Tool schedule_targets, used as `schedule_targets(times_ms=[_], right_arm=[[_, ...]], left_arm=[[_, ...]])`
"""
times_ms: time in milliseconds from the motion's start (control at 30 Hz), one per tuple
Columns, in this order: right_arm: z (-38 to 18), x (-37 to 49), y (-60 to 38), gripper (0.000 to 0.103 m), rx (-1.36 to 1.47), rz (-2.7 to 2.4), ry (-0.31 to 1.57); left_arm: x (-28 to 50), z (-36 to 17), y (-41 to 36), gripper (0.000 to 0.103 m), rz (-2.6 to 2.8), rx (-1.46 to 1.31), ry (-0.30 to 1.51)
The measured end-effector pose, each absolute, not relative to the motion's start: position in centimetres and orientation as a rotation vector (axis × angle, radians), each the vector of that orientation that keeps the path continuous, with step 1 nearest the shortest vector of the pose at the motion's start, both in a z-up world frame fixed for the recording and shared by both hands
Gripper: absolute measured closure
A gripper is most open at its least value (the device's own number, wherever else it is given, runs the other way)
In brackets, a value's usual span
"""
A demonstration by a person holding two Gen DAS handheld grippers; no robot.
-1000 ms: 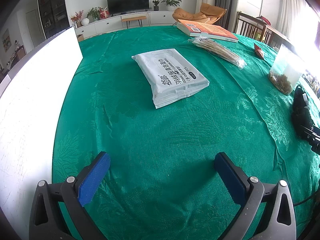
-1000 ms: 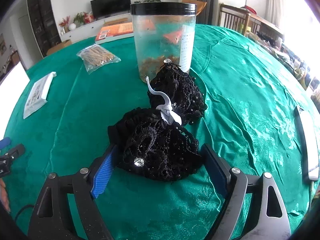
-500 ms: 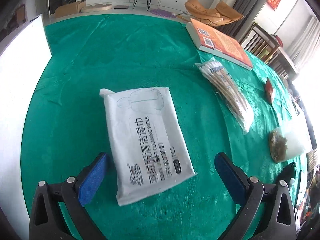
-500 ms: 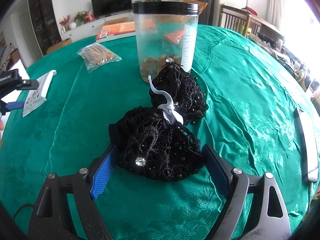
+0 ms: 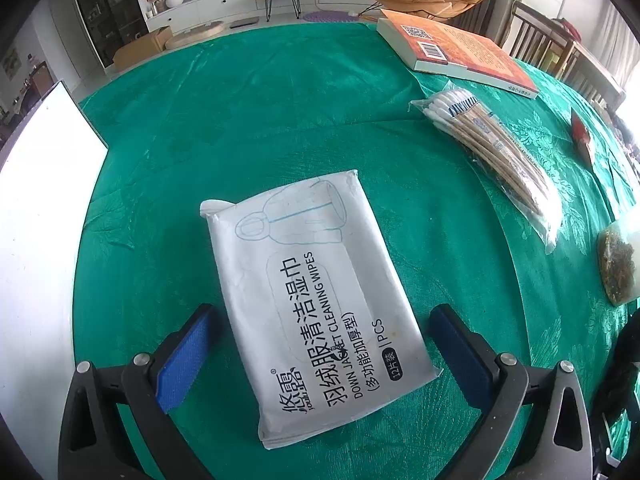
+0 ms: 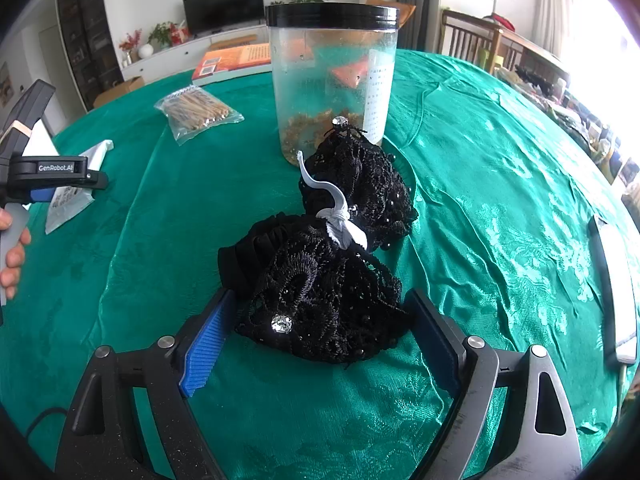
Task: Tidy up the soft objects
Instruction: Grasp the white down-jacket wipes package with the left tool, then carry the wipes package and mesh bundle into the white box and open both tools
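Note:
A white pack of cleaning wipes [image 5: 316, 300] lies flat on the green tablecloth [image 5: 280, 120]. My left gripper [image 5: 320, 356] is open, its blue pads on either side of the pack's near end without touching it. In the right wrist view a black lace bundle [image 6: 320, 268] tied with a white band lies on the cloth. My right gripper [image 6: 320, 336] is open, straddling the bundle's near half; the left pad sits right at the lace. The left gripper [image 6: 44, 176] and a hand also show at that view's left edge, over the wipes pack [image 6: 76, 192].
A clear jar with a black lid [image 6: 332, 80] stands just behind the lace bundle. A bag of cotton swabs [image 5: 496, 156] and an orange book [image 5: 460, 52] lie at the far right. A white board [image 5: 36, 240] runs along the left; a white flat object [image 6: 612, 284] lies right.
My left gripper has moved forward over the cloth to the wipes pack, which now lies between its pads. The right gripper has stayed put around the lace bundle.

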State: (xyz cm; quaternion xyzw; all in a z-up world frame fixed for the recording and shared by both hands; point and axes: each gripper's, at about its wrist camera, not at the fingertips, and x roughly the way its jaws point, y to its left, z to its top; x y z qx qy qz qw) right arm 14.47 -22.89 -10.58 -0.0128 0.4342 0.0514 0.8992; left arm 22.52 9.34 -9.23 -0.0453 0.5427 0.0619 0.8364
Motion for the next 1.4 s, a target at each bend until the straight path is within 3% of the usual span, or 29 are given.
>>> schedule_targets(times_ms=[100, 233, 667, 700, 767, 800, 1133, 1400], right_arm=[[-10.6, 14.5, -22.9, 0.015, -0.025, 0.107, 0.899], [-10.5, 14.5, -22.9, 0.015, -0.02, 0.108, 0.898], [-10.0, 14.7, -24.6, 0.018, 0.086, 0.106, 0.872], [-10.0, 14.7, -24.5, 0.02, 0.087, 0.123, 0.868], [-9.8, 14.6, -24.4, 0.057, 0.094, 0.149, 0.857], [-9.7, 14.6, -24.6, 0.081, 0.109, 0.161, 0.854], [-4.5, 10.9, -24.7, 0.081, 0.206, 0.355, 0.683], [2.6, 8.2, -13.8, 0.081, 0.108, 0.671, 0.61]], left_arm=[[22.2, -9.0, 9.3, 0.004, 0.13, -0.095, 1.142], [21.5, -8.2, 9.1, 0.026, 0.124, -0.084, 1.106], [15.8, -6.8, 7.5, 0.03, 0.017, -0.209, 1.069], [15.0, -6.5, 7.3, 0.03, 0.005, -0.227, 1.061], [13.5, -5.7, 7.0, 0.031, -0.017, -0.269, 1.042], [12.6, -5.2, 7.0, 0.032, -0.026, -0.292, 1.028], [5.6, 1.4, 10.3, 0.032, -0.084, -0.381, 0.848], [-1.6, 7.2, 20.3, 0.032, 0.071, -0.378, 0.718]])
